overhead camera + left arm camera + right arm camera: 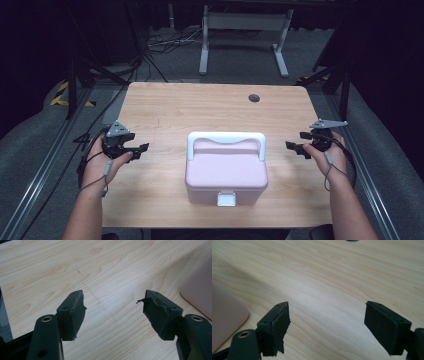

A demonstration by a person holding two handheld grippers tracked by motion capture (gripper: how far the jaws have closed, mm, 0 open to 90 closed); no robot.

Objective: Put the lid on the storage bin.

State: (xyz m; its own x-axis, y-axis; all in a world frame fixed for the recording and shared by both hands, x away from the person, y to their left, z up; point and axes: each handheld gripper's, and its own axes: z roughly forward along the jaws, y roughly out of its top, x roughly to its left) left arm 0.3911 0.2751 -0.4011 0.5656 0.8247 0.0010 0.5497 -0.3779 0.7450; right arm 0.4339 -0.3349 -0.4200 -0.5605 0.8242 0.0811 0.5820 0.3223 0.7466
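- My left gripper [113, 312] has its two black jaws spread wide, nothing between them but bare wood; I count two worn rubber pads [76, 312], one on each jaw, both frayed at the edges.
- My right gripper [325, 326] also stands agape, two pads facing each other across an empty gap with only table grain behind.
- In the high view I see the left gripper [140, 148] just above the table's left part, jaws pointing in toward the middle, held in one hand [102, 165]; one grey three-cornered plate [118, 129] sits on top of it.
- The right gripper [295, 146] hangs at the right edge in the other hand [330, 155], jaws pointing inward too, with its own grey three-cornered plate [327, 123] on top. That makes two grippers, two hands, two plates.
- Between them, well apart from both, sits one pale pink plastic lidded box [226, 170], near the front middle of the table. It has one white carry handle [226, 137] lying across the back of the lid and one white latch [226, 200] at the front, closed.
- A corner of that pink box [198, 292] shows at the right edge of the left gripper view, and again at the left edge of the right gripper view [225, 320].
- One light wooden rectangular table [200, 107] bears it all, with one round dark cable hole [254, 97] near its far edge.
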